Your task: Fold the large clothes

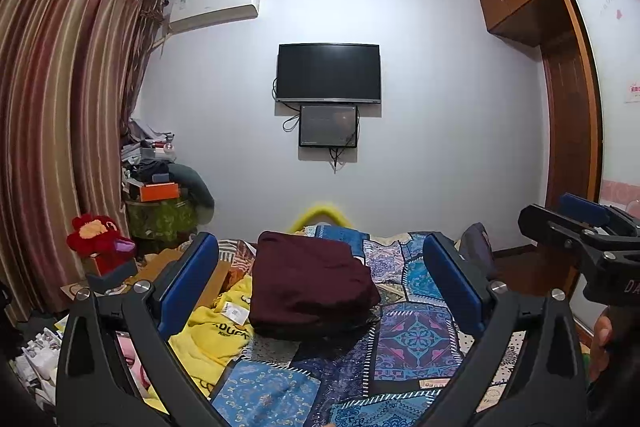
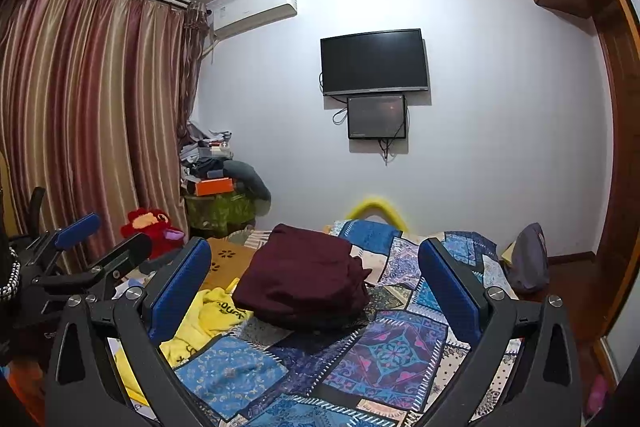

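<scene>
Both tools are hovering above the bed (image 1: 416,339), held level and looking across it toward the wall. The left tool (image 1: 320,279) is sitting wide apart with nothing between its blue pads; the right tool (image 2: 314,275) is likewise spread and empty. Neither is touching any cloth.

The maroon garment (image 1: 310,291) is lying near the middle of the patchwork bedspread, already bundled into a thick, roughly rectangular stack. It is looking close to folded, so this piece is probably at or near its end. Just beside it on the left, a yellow garment (image 1: 216,331) with a paper tag is lying crumpled and unfolded, touching or nearly touching the maroon stack's edge.

The maroon stack is looking soft and bulky, probably knit, fairly heavy for cloth, and likely sagging if lifted by one corner. Best hold seems to be pinching through all layers at two opposite edges, one tool each. The yellow one is appearing lighter and limp, and is likely wanting a pinch at hem or shoulder seams to spread it flat.
</scene>
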The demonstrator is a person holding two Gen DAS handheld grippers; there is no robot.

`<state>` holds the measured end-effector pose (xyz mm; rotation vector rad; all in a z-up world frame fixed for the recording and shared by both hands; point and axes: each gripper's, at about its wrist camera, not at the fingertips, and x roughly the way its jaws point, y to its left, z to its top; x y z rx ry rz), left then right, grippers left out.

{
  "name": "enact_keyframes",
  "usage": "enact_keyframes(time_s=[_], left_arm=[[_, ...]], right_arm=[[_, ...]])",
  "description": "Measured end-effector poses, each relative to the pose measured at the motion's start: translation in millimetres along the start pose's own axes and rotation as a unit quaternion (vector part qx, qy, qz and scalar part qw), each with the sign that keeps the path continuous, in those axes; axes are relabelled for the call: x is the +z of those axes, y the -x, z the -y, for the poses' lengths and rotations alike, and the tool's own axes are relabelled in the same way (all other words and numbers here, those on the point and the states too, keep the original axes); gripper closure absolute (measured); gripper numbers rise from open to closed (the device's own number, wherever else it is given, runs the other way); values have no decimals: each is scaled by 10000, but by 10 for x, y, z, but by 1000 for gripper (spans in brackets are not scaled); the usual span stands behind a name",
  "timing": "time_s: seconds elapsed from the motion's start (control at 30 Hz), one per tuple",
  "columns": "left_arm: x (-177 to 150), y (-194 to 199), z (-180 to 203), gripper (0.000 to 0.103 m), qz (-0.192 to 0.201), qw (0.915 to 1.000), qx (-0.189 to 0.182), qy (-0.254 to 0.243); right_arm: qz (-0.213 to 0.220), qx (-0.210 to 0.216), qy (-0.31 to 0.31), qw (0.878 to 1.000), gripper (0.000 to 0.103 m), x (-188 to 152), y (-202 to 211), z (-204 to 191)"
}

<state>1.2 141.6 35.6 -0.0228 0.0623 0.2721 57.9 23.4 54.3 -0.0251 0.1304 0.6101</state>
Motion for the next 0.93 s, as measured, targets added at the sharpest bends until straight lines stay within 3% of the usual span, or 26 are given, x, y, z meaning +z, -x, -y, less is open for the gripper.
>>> enact_keyframes(time_s=[0.4, 0.93], left_arm=[[2, -21, 52, 0, -94, 9998, -146, -30], [-16, -96, 51, 0, -223, 9997, -73, 68]], right_arm=[[-32, -57, -72, 10000, 0, -8, 1, 47], [-132, -67, -68, 9999, 0, -51, -55, 76]])
